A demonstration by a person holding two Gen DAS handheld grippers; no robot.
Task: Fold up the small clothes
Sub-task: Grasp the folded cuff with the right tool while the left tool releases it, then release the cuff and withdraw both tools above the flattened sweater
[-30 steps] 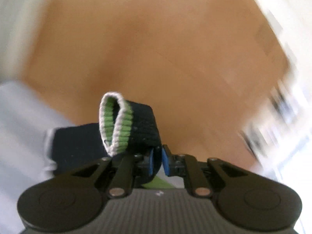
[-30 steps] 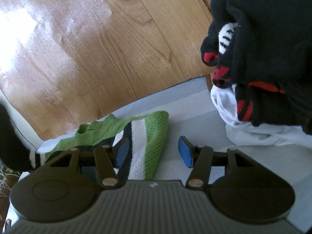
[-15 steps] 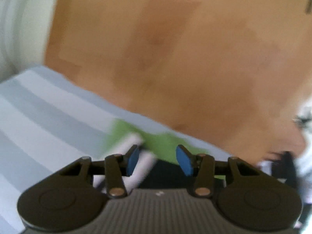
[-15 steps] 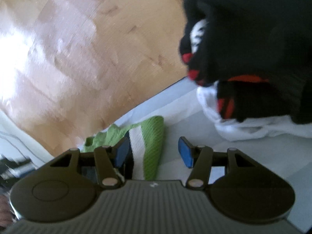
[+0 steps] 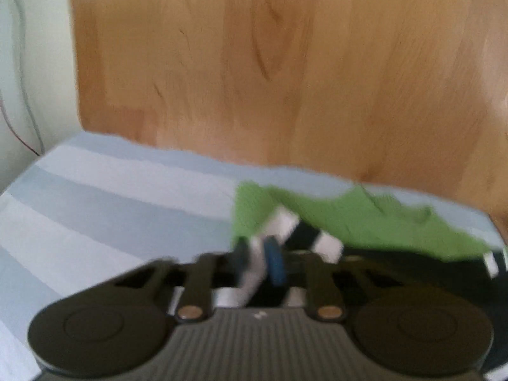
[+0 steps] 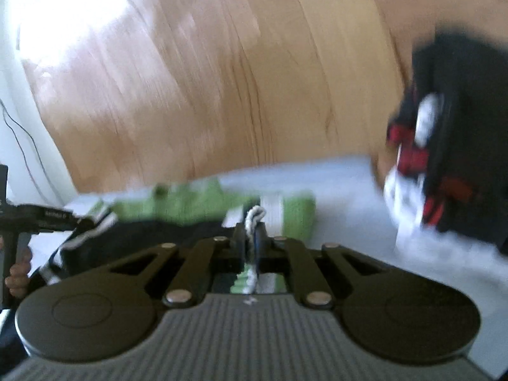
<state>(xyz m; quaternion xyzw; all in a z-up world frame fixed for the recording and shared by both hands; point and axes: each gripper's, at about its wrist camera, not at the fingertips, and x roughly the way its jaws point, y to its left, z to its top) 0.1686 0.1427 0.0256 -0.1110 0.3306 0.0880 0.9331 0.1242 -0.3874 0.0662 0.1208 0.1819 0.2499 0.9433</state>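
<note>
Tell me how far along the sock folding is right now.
Done: nothing looks folded yet; the black and red pile sits bunched at the right. In hand: the left hand-held gripper and the right hand-held gripper are each shut on the green striped sock, spread on the striped sheet. Left: folding it, then the pile.

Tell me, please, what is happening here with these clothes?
A person is folding a small green, white and dark striped garment on a surface with a pale striped cover, using a hand-held gripper in each hand. Both have just been closing. The right gripper is shut on a white-edged part of the garment, and the left gripper is shut on its white stripe at the other end. A pile of black, red and white clothes waits to the right. The fold is not yet made.
</note>
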